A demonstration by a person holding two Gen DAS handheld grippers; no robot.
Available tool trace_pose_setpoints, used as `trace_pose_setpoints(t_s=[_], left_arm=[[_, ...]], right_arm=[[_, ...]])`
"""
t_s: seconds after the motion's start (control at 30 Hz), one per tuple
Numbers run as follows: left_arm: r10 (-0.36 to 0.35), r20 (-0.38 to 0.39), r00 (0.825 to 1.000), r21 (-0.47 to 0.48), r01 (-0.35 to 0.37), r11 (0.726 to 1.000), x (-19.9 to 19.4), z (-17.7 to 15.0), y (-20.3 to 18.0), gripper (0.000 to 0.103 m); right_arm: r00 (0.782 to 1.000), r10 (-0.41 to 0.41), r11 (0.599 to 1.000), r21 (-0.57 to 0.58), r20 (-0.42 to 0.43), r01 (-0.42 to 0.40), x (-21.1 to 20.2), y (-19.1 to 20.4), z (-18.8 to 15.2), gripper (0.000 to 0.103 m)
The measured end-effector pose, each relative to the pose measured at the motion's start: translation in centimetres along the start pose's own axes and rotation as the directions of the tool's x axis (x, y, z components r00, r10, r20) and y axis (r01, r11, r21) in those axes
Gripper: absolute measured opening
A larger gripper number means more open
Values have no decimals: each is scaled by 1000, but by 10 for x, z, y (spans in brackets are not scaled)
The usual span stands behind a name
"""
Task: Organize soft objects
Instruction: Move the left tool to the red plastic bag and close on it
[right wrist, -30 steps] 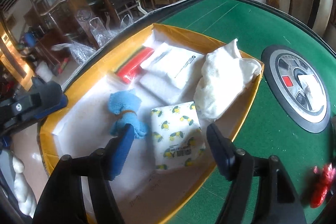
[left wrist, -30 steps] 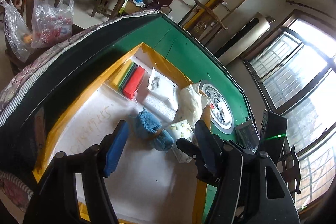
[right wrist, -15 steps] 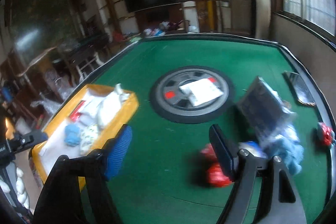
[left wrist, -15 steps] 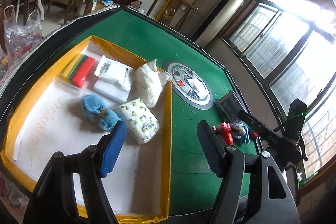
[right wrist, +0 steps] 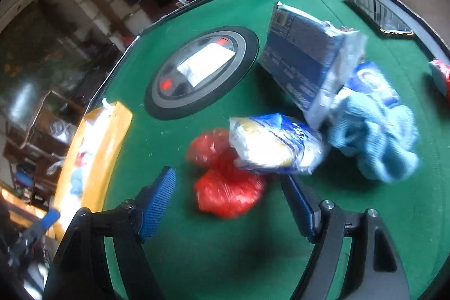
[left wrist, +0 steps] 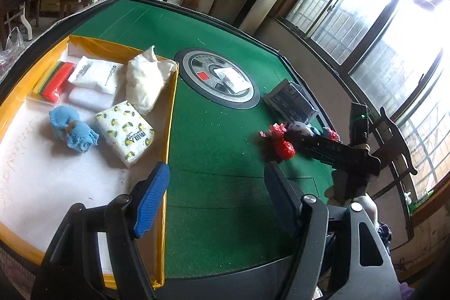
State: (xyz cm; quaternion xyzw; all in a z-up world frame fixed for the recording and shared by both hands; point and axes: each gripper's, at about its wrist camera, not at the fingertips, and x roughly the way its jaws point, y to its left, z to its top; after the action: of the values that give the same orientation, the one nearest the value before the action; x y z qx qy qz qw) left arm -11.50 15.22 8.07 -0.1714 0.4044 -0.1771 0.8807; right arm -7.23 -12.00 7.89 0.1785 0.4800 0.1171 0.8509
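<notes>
Now the right gripper (right wrist: 227,204) has swung from the yellow tray (left wrist: 168,114) to the red bag (right wrist: 227,187) mid-table, wide open, holding nothing. Left gripper (left wrist: 216,198) hangs open too. Six soft things are packed; several wait.

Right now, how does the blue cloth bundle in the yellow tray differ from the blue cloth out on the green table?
The blue cloth bundle lies inside the yellow tray, rolled tight and cinched round its middle. The loose blue cloth lies outside the tray on the green table, spread out and crumpled, with no band showing, pressed against other packets. Both are soft, light blue fabric.
</notes>
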Motion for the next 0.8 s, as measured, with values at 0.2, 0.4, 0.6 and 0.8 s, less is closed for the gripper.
trace_pose_setpoints(t_s=[0.2, 0.4, 0.6, 0.8], left_arm=[[33, 2, 999, -2, -33, 999, -3, -1, 5, 69], [27, -27, 999, 7, -27, 1000, 13, -1, -1, 69], [26, -85, 996, 57, -22, 998, 38, -2, -25, 69], [77, -120, 990, 120, -63, 991, 77, 8, -50, 69]], right_arm=[[944, 321, 932, -155, -74, -329, 10, 49, -9, 73], [948, 304, 934, -226, 91, -278, -46, 48, 3, 75], [955, 139, 990, -75, 261, -123, -50, -9, 27, 76], [954, 113, 990, 49, 277, -131, -57, -55, 26, 76]])
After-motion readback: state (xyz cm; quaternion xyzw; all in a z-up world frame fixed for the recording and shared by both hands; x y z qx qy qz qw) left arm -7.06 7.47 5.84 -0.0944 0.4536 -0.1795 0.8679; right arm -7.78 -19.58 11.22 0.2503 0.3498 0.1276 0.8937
